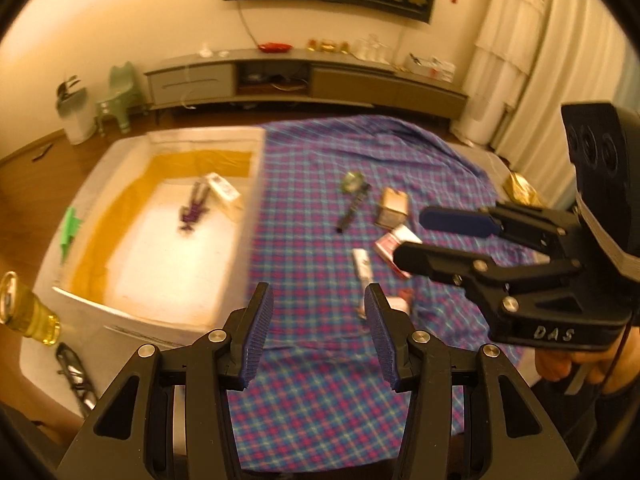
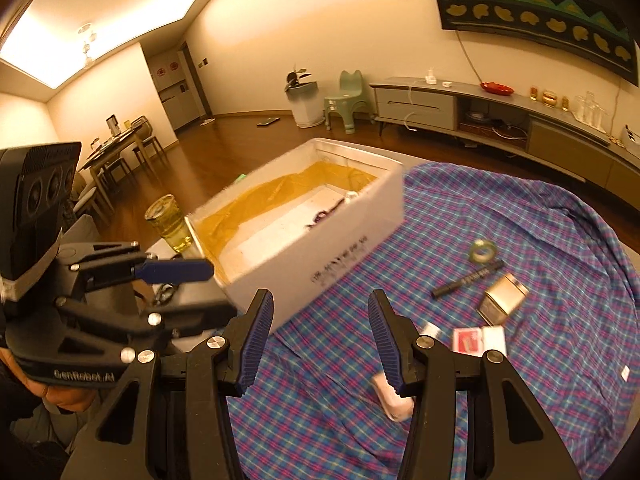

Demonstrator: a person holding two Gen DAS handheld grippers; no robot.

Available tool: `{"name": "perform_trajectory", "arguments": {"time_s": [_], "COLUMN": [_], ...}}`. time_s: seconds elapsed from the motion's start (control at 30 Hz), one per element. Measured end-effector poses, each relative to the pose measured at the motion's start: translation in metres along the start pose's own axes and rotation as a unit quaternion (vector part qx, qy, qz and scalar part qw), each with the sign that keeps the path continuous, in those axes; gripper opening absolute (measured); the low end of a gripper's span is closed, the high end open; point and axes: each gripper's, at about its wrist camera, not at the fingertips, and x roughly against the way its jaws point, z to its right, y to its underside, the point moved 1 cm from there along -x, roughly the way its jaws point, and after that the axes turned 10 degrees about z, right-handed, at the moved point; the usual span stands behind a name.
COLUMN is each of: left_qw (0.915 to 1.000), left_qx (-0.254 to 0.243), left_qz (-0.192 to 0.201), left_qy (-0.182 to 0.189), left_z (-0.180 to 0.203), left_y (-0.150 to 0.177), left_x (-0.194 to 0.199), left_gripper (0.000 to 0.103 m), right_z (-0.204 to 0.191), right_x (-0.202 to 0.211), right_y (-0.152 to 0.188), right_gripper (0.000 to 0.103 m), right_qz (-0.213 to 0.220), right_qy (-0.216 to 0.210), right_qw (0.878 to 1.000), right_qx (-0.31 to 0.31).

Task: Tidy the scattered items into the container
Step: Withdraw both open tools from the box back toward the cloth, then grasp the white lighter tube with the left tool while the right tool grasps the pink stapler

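A white foam box with a yellow liner stands left of a plaid cloth. Inside lie a purple item and a small carton. On the cloth lie a tape roll, a black marker, a tan box, a red-and-white pack and a white tube. My left gripper is open and empty near the box's front corner. My right gripper is open and empty, hovering above the pack.
A glass jar of yellow liquid and eyeglasses sit left of the box. A green clip hangs on its left wall. A gold packet lies at the cloth's far right. A TV cabinet lines the far wall.
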Motion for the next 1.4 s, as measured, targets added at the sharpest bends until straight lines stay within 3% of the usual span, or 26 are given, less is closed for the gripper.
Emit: {"name": "perform_trajectory", "arguments": {"time_s": [0.3,0.53,0.77,0.9,1.07,1.2,1.3,1.4], "left_qw": [0.9983,0.9955,0.9906,0.9873,0.9847,0.9885,0.9899,0.992], "left_qx": [0.025,0.05,0.061,0.058,0.041,0.017,0.001,-0.017], "left_qz": [-0.051,-0.079,-0.115,-0.133,-0.151,-0.131,-0.122,-0.114], "left_qy": [0.017,0.014,0.042,0.066,0.076,0.074,0.072,0.051], "left_z": [0.025,0.017,0.022,0.03,0.043,0.05,0.05,0.044], "left_y": [0.019,0.019,0.017,0.019,0.027,0.029,0.029,0.03], "left_x": [-0.053,-0.105,-0.165,-0.195,-0.225,-0.23,-0.23,-0.228], "left_gripper": [0.051,0.051,0.051,0.051,0.051,0.051,0.05,0.041], "right_z": [0.054,0.063,0.053,0.057,0.07,0.074,0.073,0.071], "right_x": [-0.011,-0.04,-0.067,-0.083,-0.087,-0.085,-0.083,-0.082], "right_y": [0.05,0.091,0.105,0.114,0.113,0.113,0.113,0.113], "right_gripper": [0.051,0.051,0.051,0.051,0.049,0.035,0.033,0.034], "right_qz": [-0.032,-0.068,-0.099,-0.121,-0.113,-0.112,-0.116,-0.116], "right_qy": [0.019,0.013,0.01,-0.012,-0.018,-0.009,-0.005,-0.005], "right_qw": [0.999,0.998,0.993,0.991,0.993,0.993,0.993,0.992], "right_qx": [-0.036,-0.008,0.069,0.06,0.028,0.026,0.03,0.04]}}
